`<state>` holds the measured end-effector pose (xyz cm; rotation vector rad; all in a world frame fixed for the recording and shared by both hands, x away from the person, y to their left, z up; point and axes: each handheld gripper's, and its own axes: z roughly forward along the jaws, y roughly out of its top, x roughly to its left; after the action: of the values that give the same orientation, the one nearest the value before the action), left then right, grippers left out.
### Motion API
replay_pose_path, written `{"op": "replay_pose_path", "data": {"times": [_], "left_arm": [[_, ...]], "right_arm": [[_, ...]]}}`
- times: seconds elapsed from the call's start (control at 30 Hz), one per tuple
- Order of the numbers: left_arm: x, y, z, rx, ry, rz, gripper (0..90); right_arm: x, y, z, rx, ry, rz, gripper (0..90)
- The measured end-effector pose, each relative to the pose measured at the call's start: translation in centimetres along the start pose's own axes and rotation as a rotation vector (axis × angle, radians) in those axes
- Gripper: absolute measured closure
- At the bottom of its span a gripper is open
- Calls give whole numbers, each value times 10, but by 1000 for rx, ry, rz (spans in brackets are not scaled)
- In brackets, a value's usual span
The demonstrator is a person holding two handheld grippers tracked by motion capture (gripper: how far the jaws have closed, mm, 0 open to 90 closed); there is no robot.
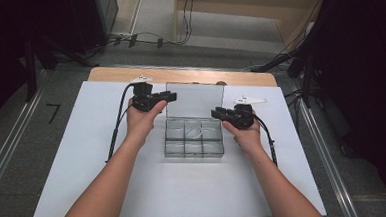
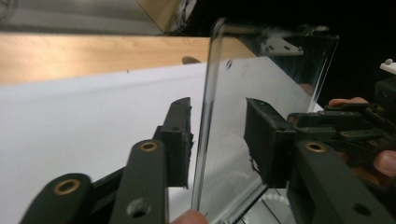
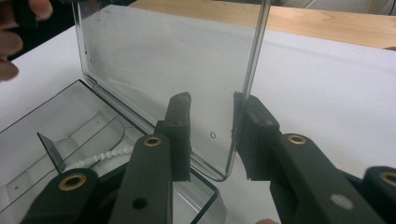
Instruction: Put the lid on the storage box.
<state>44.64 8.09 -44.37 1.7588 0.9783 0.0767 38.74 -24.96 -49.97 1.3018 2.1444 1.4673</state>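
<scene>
On a white sheet [image 1: 83,159] over a wooden table [image 1: 179,75]: one clear plastic box [image 1: 192,138], lid [image 1: 194,99] raised upright at the far side. Six compartments counted from the high view, two rows of three.

Two grippers, one per hand. Left gripper [image 1: 168,96] at the lid's left edge, held in the left hand [image 1: 140,119]. Right gripper [image 1: 216,112] at the lid's right edge, lower down near the hinge corner, held in the right hand [image 1: 246,133]. One pale three-cornered plate on top of each.

From the left gripper view: left gripper [image 2: 217,105] with jaws parted, straddling the edge of the lid [image 2: 261,79], a gap showing on either side of the clear pane. Seen through the pane, the right gripper [image 2: 345,121] farther off with fingertips around it.

From the right gripper view: right gripper [image 3: 212,100] likewise spread apart, edge of the lid [image 3: 154,60] between the jaws, close against one jaw and clear of the other. Not clamped. Fingers of the other hand at the top left corner.

Visible from the two gripper views, too small to make out from above: one string of small white beads [image 3: 95,158] lying in a compartment near the hinge.
</scene>
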Motion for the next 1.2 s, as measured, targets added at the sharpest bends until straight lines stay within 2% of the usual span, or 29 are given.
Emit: {"op": "replay_pose_path", "data": {"times": [0.07, 0.23, 0.33, 0.4, 0.5, 0.63, 0.8, 0.9, 1.03, 1.2], "left_arm": [[-1, 3, 0, 5, 10, -8, 662], [0, 3, -1, 8, -4, -13, 690], [0, 2, -3, 6, -8, -6, 698], [0, 2, -4, 3, -15, 0, 698], [-1, 0, -6, -6, -22, 13, 698], [-3, -2, -9, -14, -35, 23, 696], [-6, -4, -14, -15, -47, 29, 684], [-8, -5, -17, -13, -61, 37, 676], [-10, -8, -21, -19, -70, 44, 669], [-13, -11, -25, -26, -83, 47, 659]], "right_arm": [[0, 0, 0, 2, -4, -2, 656], [0, 0, 0, 2, -2, 5, 650], [3, 2, -1, 13, -27, -1, 573], [4, 6, -3, -2, -32, 10, 516], [3, 16, -11, -27, -53, 23, 501], [1, 28, -21, -53, -71, 32, 501], [2, 38, -28, -79, -53, 27, 539], [8, 41, -31, -86, -45, 27, 564], [17, 46, -33, -80, -48, -3, 583], [25, 49, -37, -87, -44, -15, 600]]}}
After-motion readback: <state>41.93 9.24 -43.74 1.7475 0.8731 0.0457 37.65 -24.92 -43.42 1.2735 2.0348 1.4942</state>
